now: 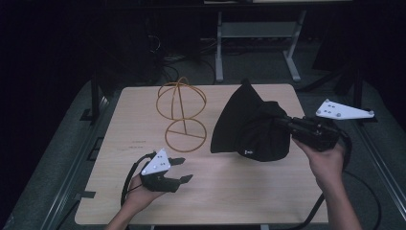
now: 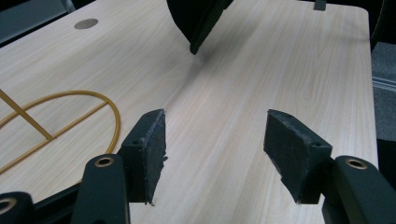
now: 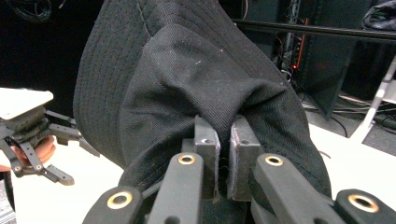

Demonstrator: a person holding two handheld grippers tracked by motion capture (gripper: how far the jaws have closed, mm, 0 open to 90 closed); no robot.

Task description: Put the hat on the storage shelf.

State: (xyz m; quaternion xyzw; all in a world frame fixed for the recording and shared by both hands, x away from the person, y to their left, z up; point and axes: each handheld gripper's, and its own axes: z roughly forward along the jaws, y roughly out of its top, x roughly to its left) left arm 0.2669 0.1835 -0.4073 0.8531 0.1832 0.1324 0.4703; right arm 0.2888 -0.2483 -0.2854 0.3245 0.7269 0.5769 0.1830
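Note:
A black fabric bucket hat [image 1: 251,127] hangs over the right half of the wooden table, bunched where my right gripper [image 1: 283,121] is shut on its cloth. In the right gripper view both pads pinch a fold of the hat [image 3: 187,70] in my right gripper [image 3: 225,140]. A gold wire hat stand [image 1: 182,115] stands left of the hat. My left gripper [image 1: 186,169] rests low near the front left, open and holding nothing. In the left gripper view its jaws [image 2: 215,154] stand wide apart over bare wood, with the stand's wire base ring [image 2: 74,92] to the left and the hat's edge [image 2: 196,18] above.
The light wooden table [image 1: 143,201] has rounded corners, and dark floor drops off on all sides. Behind it stands a grey desk frame [image 1: 258,33] with cables around it. A cable trails from each gripper off the front edge.

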